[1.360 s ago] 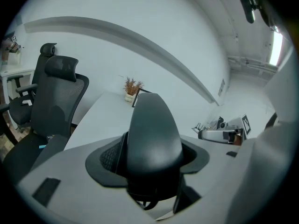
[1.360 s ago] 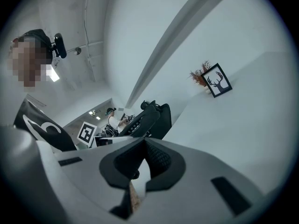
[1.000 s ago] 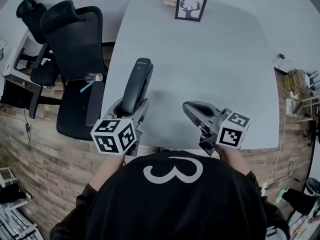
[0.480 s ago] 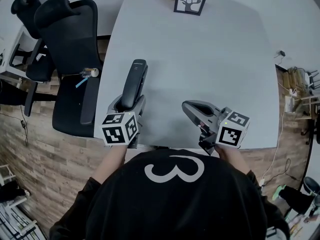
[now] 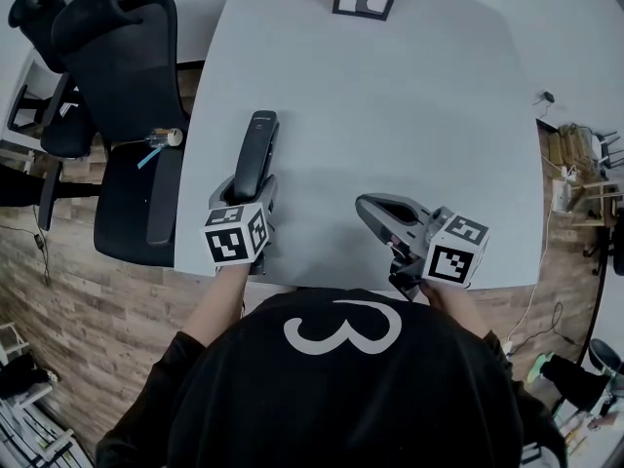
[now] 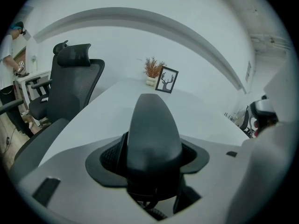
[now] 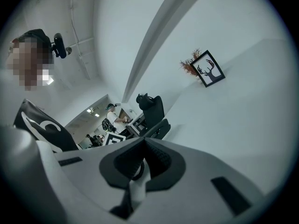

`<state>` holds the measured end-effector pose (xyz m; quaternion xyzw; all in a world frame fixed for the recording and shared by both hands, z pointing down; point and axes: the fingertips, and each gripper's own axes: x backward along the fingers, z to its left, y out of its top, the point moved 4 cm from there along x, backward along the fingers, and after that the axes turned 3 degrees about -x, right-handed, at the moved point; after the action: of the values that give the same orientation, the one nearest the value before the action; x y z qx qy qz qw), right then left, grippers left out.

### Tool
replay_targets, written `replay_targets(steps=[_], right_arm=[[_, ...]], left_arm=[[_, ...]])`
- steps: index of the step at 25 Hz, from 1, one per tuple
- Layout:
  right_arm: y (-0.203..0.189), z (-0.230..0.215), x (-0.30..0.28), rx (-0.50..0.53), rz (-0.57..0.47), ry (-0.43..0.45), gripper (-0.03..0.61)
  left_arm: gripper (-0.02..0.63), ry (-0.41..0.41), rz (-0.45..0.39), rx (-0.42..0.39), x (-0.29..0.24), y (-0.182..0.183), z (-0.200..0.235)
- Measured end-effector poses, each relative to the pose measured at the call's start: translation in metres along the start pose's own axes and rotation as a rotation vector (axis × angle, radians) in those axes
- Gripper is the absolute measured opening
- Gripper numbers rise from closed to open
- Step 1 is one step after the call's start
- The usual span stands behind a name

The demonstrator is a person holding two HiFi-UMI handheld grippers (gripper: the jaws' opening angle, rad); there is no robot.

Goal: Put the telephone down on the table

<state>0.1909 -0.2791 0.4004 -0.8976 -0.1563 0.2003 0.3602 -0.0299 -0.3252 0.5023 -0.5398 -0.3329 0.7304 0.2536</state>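
Grey counter [image 5: 409,115]: the left gripper [image 5: 255,191] has its jaws clamped on the phone [image 5: 252,154], held low and slanted near the left edge, ready for set-down. The right gripper [image 5: 375,213] idles nearby, jaws together and empty.

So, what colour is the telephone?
The telephone is black; the left gripper view shows it best.
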Motion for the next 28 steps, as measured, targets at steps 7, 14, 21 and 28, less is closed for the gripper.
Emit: replay_targets(steps=[7,14,21,28], right_arm=[[0.001,-0.013,-0.001,-0.023,0.019,-0.013,0.008],[0.003,-0.024,-0.011,-0.038,0.029,-0.013,0.008],[0.005,-0.026,-0.01,-0.052,0.02,0.004,0.008],[0.003,-0.026,-0.017,-0.057,0.035,0.023,0.008]], left_arm=[[0.29,0.005,0.037,-0.008,-0.018,-0.012,-0.001],[0.29,0.026,0.052,-0.046,-0.026,-0.015,0.006],[0.291,0.075,0.111,-0.147,-0.026,-0.022,-0.002],[0.291,0.07,0.173,-0.167,-0.026,-0.022,-0.004]])
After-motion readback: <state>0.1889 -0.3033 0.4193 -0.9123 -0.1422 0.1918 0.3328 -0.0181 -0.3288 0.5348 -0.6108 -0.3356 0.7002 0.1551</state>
